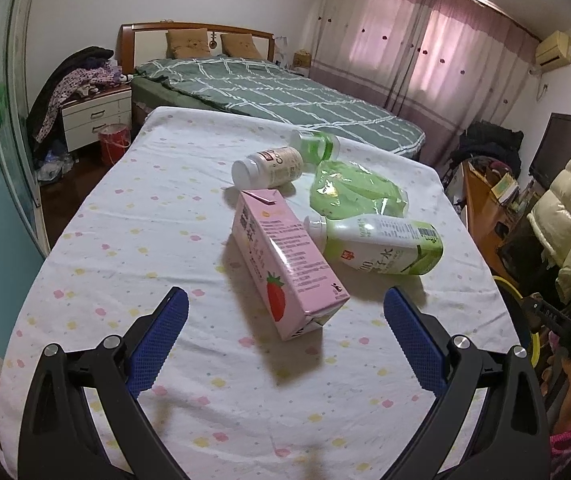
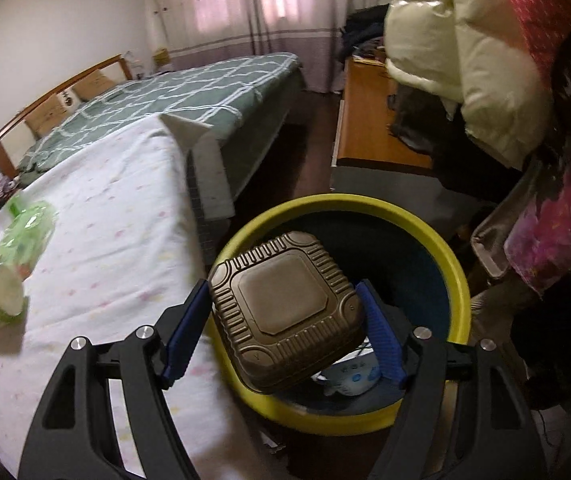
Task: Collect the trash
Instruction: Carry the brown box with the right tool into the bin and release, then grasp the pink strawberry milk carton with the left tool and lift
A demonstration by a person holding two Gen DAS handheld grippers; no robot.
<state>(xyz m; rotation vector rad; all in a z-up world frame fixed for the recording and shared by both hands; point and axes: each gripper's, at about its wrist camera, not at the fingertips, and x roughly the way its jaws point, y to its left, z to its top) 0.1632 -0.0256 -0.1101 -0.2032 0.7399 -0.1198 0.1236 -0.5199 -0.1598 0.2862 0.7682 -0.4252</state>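
Observation:
My left gripper [image 1: 285,308] is open and empty above the white tablecloth, just short of a pink strawberry milk carton [image 1: 285,264] lying on its side. Beyond the carton lie a white and green bottle [image 1: 381,246], a green plastic bag [image 1: 353,194], a beige bottle [image 1: 269,166] and a small green bottle [image 1: 317,146]. My right gripper [image 2: 285,312] is shut on a brown square ribbed container [image 2: 285,312], held over the yellow-rimmed bin [image 2: 455,264]. White trash [image 2: 349,376] lies inside the bin.
The table [image 1: 125,240] has a spotted white cloth. A bed [image 1: 269,88] stands behind it, a nightstand [image 1: 93,116] and red bucket [image 1: 113,142] to the left. The bin stands on the floor off the table's right edge, next to a wooden desk [image 2: 369,120].

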